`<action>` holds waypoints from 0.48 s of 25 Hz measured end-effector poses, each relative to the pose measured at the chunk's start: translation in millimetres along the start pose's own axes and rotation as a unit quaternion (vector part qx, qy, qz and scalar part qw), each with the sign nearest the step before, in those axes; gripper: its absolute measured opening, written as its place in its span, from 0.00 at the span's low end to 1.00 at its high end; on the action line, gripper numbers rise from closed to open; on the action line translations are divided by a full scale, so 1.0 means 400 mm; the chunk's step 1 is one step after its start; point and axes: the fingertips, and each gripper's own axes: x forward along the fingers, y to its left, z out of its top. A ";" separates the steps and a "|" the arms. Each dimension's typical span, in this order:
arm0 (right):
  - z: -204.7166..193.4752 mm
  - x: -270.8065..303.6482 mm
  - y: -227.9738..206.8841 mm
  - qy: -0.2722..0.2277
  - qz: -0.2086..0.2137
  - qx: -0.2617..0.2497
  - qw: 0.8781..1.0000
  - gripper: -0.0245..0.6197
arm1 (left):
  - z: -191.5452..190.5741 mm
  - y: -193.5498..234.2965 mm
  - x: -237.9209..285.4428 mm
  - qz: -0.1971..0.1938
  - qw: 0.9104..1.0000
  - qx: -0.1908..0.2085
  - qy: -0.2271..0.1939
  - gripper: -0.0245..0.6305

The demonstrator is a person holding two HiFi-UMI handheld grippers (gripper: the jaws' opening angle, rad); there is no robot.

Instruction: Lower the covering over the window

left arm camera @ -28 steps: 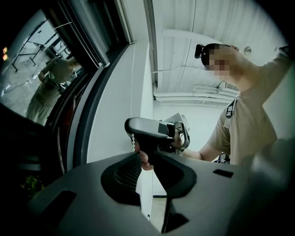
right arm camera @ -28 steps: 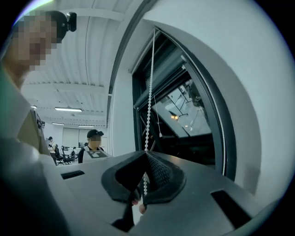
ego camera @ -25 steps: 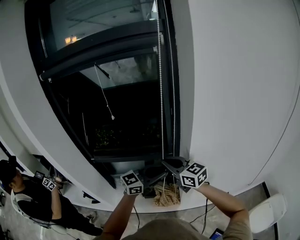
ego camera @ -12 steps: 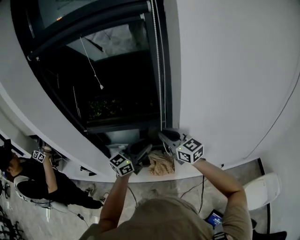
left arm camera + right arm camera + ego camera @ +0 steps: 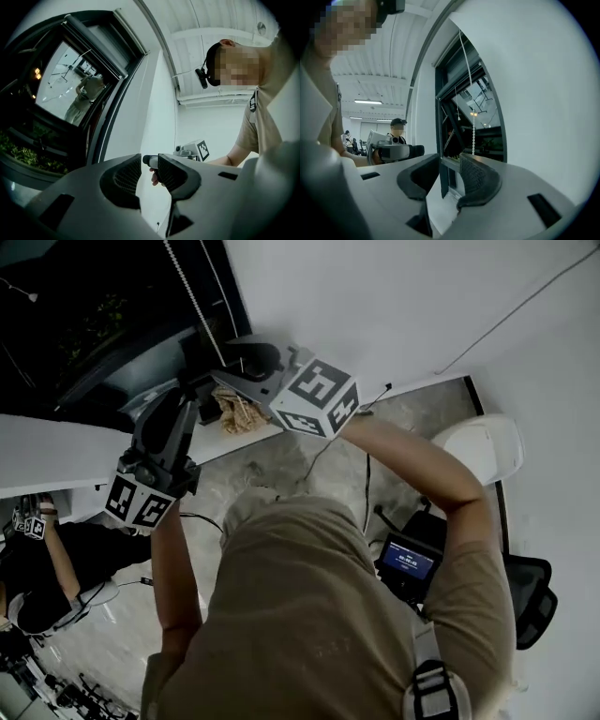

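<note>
Cameras: one head, two gripper-mounted.
Head view looks steeply down over the wearer; gripper views, close behind their jaws, face each other, sharing the window frame [image 5: 112, 105].

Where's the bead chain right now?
The bead chain hangs along the window frame's right edge, next to the white wall: top left in the head view, mid-picture in the right gripper view.

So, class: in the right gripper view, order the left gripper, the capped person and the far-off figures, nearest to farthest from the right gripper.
1. left gripper: at left, close alongside.
2. capped person: left, partly behind that gripper.
3. far-off figures: far left, tiny, at the room's back.
</note>
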 end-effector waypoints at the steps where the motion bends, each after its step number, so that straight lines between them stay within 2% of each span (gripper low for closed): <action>1: -0.023 -0.013 -0.009 0.006 0.000 0.003 1.000 0.22 | -0.024 -0.006 0.008 -0.002 1.000 -0.003 0.007 0.20; 6: -0.100 -0.077 -0.042 0.021 -0.020 0.021 0.999 0.22 | -0.128 -0.017 0.036 -0.008 0.999 -0.034 0.037 0.20; 12: -0.159 -0.148 -0.064 0.019 -0.050 0.013 0.999 0.22 | -0.233 0.002 0.050 0.011 0.997 -0.054 0.060 0.20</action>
